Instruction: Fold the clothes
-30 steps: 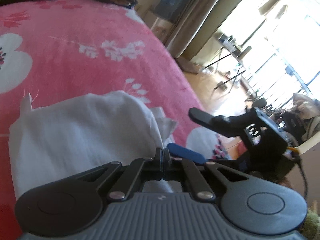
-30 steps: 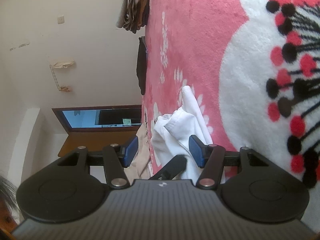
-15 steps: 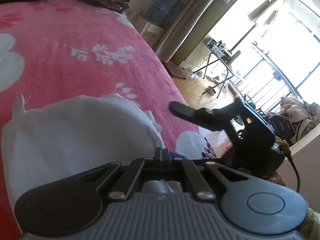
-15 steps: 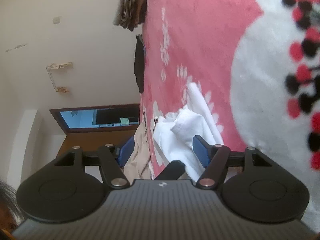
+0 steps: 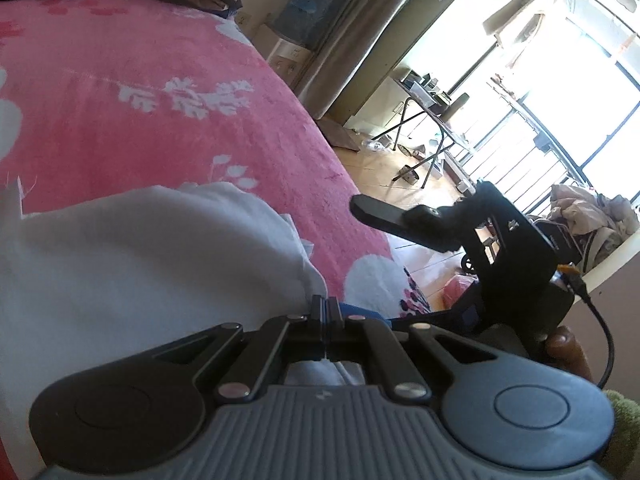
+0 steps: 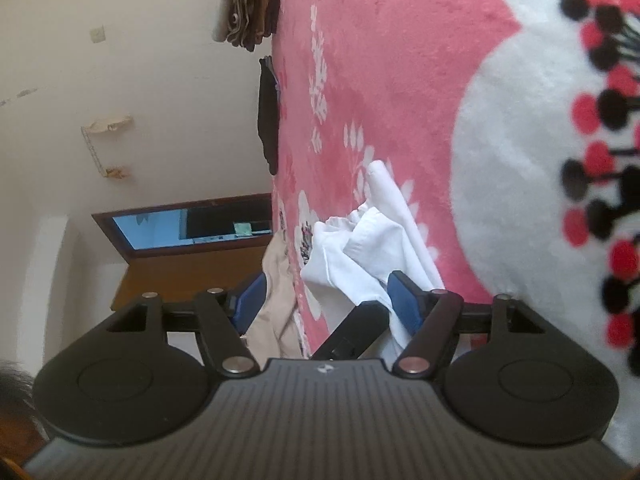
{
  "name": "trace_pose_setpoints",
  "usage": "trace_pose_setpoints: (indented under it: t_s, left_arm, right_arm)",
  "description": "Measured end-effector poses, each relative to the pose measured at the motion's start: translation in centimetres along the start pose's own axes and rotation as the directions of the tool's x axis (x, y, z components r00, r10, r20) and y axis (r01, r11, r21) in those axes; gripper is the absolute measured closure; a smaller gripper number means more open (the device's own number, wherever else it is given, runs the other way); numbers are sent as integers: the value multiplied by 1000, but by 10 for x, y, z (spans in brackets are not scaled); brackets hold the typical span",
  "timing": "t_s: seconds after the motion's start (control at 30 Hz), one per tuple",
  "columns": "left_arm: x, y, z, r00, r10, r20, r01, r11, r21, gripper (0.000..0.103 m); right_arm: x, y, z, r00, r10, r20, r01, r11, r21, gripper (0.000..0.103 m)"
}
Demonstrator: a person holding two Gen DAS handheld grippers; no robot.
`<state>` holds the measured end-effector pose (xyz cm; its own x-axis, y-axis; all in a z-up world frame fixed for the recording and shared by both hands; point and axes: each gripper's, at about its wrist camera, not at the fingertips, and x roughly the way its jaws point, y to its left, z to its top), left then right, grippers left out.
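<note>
The left gripper [image 5: 326, 312] lies low over the bed [image 5: 160, 80], fingers pinched on the white garment [image 5: 140, 264]; the right gripper [image 6: 326, 300], rolled sideways, fingers spread.

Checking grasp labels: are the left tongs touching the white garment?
Touching. In the left wrist view the left tongs are shut, with the white garment bunched right at their closed tips.

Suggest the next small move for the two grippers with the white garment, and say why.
Probably bring the right gripper, jaws wide open, onto the bunched free edge of the white garment and close. The left gripper is shut on the cloth near the edge of the pink floral blanket, so a second grip would let the garment be spread.
</note>
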<state>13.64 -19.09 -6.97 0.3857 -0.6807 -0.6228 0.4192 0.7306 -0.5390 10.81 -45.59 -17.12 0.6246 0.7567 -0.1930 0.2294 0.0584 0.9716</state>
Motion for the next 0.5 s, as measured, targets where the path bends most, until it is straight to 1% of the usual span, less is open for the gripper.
trace_pose_setpoints:
  t_s: [0.23, 0.33, 0.37, 0.43, 0.5]
  left_arm:
    - [-1, 4, 1, 1000, 0, 3, 0, 1000, -16, 102]
    - [-1, 8, 2, 1000, 2, -1, -2, 999, -34, 102]
    - [-1, 9, 2, 1000, 3, -1, -3, 999, -34, 102]
    - [-2, 9, 2, 1000, 2, 2, -2, 1000, -30, 102]
    - [-3, 8, 1, 1000, 0, 6, 0, 1000, -27, 102]
  right_arm:
    - [-11, -2, 3, 1000, 21, -11, -21, 1000, 16, 36]
    - [-19, 3, 5, 999, 44, 1, -44, 999, -13, 36]
    - [-19, 6, 6, 999, 36, 10, -35, 999, -37, 36]
    - [-19, 14, 8, 999, 15, 31, -13, 996, -87, 40]
    - [-15, 21, 10, 999, -5, 41, 10, 991, -131, 54]
